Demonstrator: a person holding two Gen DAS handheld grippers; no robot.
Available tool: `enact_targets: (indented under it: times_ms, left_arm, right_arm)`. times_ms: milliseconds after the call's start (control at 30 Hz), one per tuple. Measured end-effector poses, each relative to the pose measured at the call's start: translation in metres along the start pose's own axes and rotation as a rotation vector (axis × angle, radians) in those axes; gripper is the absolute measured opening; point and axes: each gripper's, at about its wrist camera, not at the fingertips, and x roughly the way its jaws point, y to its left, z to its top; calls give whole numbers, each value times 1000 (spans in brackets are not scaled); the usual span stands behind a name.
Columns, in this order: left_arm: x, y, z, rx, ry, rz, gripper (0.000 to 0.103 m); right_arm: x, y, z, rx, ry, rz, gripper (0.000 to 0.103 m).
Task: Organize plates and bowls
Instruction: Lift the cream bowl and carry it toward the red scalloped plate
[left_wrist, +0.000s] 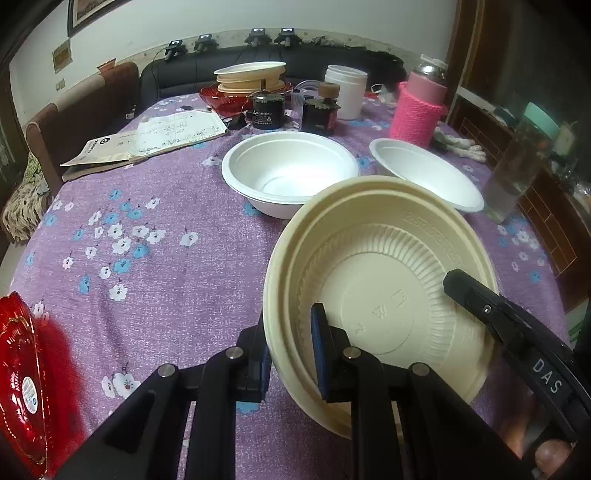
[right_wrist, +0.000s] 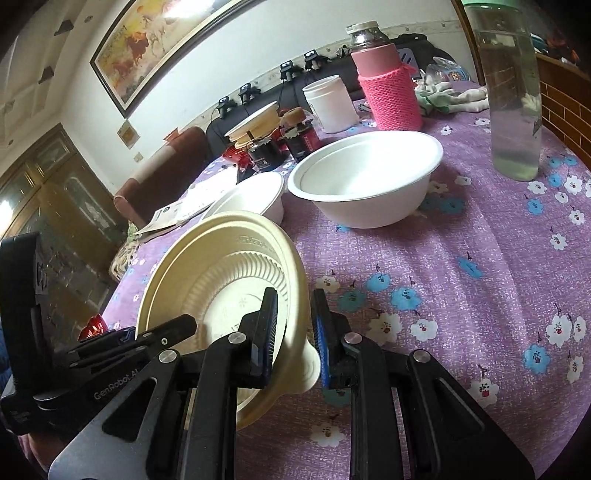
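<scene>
Cream-coloured and ribbed, a plastic bowl (left_wrist: 380, 295) sits tilted above a purple flowered tablecloth (left_wrist: 155, 266), pinched from two sides at once. The left gripper (left_wrist: 290, 350) reaches in low from the near edge, its jaws closed on the bowl's near-left wall, one blue-padded finger inside and one outside. The right gripper (right_wrist: 293, 332) comes in from the opposite side, level with the table, and clamps the rim the same way, one finger within the bowl, the other against its outer wall. Each tool shows in the other's camera as a black arm crossing the bowl. Just beyond, two white bowls (left_wrist: 290, 171) (left_wrist: 424, 173) stand upright on the cloth, near each other. Farther back sit a stack of cream plates (left_wrist: 251, 77), a pink knitted bottle (left_wrist: 419, 107), a white tub (left_wrist: 345, 92) and papers (left_wrist: 147, 140). A red dish (left_wrist: 20, 387) lies at the left edge.
</scene>
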Motion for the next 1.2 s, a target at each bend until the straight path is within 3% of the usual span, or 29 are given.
enact_targets:
  times_ms: [667,1200]
  left_arm:
    - [-23,3,-12,-6,-34,38,19]
    - [-50,29,-29,-46,-75,88,19]
  right_arm:
    - [-9,6,-5,-12,-28,41,18]
    - [-19,38,-23,-92,-80,126,18]
